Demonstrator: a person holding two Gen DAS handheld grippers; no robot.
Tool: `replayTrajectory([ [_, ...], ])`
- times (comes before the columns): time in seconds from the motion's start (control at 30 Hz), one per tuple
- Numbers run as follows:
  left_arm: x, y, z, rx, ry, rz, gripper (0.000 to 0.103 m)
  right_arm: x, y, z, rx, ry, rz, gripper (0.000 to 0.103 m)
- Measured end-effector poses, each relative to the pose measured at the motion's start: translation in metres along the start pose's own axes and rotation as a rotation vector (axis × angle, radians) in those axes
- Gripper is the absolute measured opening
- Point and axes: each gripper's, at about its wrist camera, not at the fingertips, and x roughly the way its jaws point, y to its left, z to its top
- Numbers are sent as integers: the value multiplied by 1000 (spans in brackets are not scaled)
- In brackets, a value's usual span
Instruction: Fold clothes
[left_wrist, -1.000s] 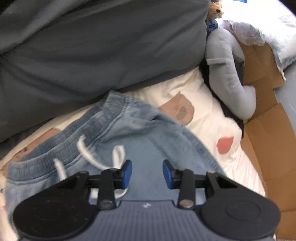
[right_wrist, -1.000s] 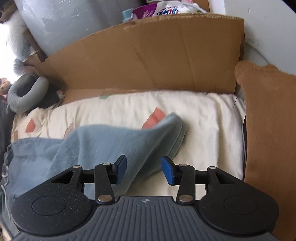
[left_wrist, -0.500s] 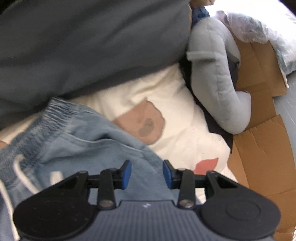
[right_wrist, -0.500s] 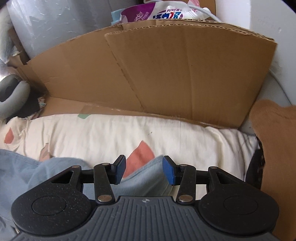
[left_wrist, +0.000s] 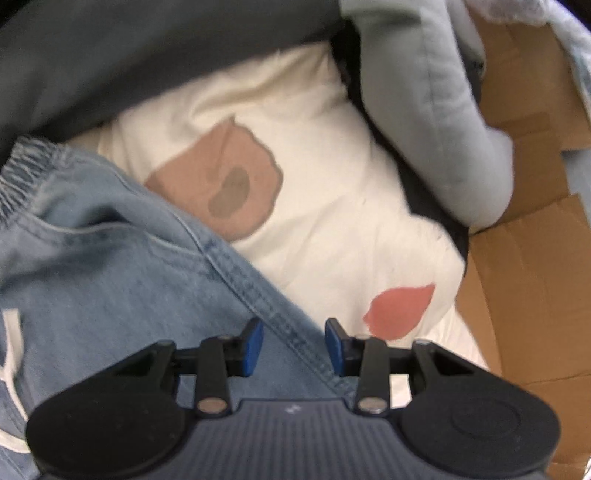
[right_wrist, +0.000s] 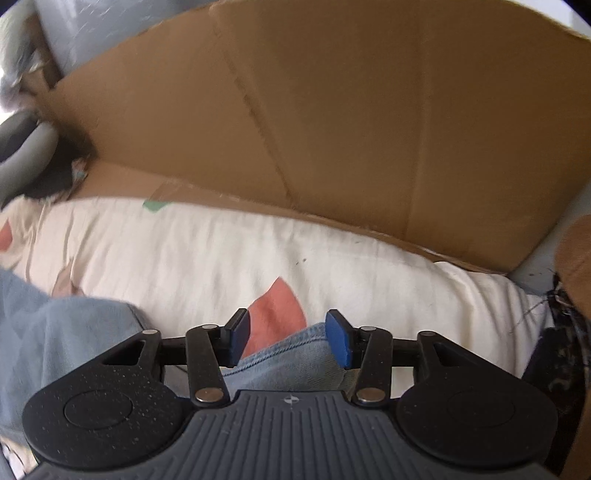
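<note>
In the left wrist view, you are holding the left gripper (left_wrist: 294, 345) spread wide over the stitched side seam of the light blue jeans (left_wrist: 110, 280), which are filling the lower left of the frame on a cream quilt (left_wrist: 325, 206), with a grey cushion (left_wrist: 436, 110) lying at upper right. In the right wrist view, you are keeping the right gripper (right_wrist: 287, 341) equally spread, its blue pads (right_wrist: 338, 341) flanking the jeans' hem (right_wrist: 284, 350) at lower centre without pinching it, while cardboard (right_wrist: 332, 110) is standing across the top.
</note>
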Motion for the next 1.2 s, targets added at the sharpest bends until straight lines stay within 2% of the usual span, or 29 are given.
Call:
replayTrajectory([
  [0.17, 14, 2, -7, -33, 6, -3, 53, 0, 3, -11, -62, 34, -18, 65],
  [0.3, 17, -7, -10, 14, -3, 32, 53, 5, -2, -17, -78, 65, -27, 66],
  [0.33, 17, -9, -11, 21, -12, 49, 46, 8, -2, -17, -82, 77, -32, 66],
  [0.37, 16, -9, -12, 19, -28, 66, 31, 12, -4, -18, -75, 89, -34, 67],
  [0.43, 13, -11, -16, 21, -56, 78, 20, 17, -7, -21, -55, 101, -29, 65],
  [0.47, 12, -13, -18, 32, -67, 80, 12, 19, -8, -22, -48, 95, -25, 56],
  [0.5, 10, -14, -19, 39, -77, 80, 9, 18, -7, -23, -39, 85, -18, 35],
  [0.57, 4, -13, -20, 32, -93, 65, 5, 15, -3, -22, -39, 78, 4, 13],
  [0.6, 1, -11, -19, 27, -101, 53, 5, 11, 1, -22, -64, 68, -13, 11],
  [0.93, -16, 3, -11, -45, -122, -48, 5, -60, 6, 12, -83, -132, -115, 10],
  [1.07, -19, 1, -4, -61, -132, -60, 5, -61, 16, 28, -106, -150, -180, 10],
  [1.2, -14, -3, 5, -67, -130, -59, 5, -42, 24, 37, -121, -132, -236, 10],
])
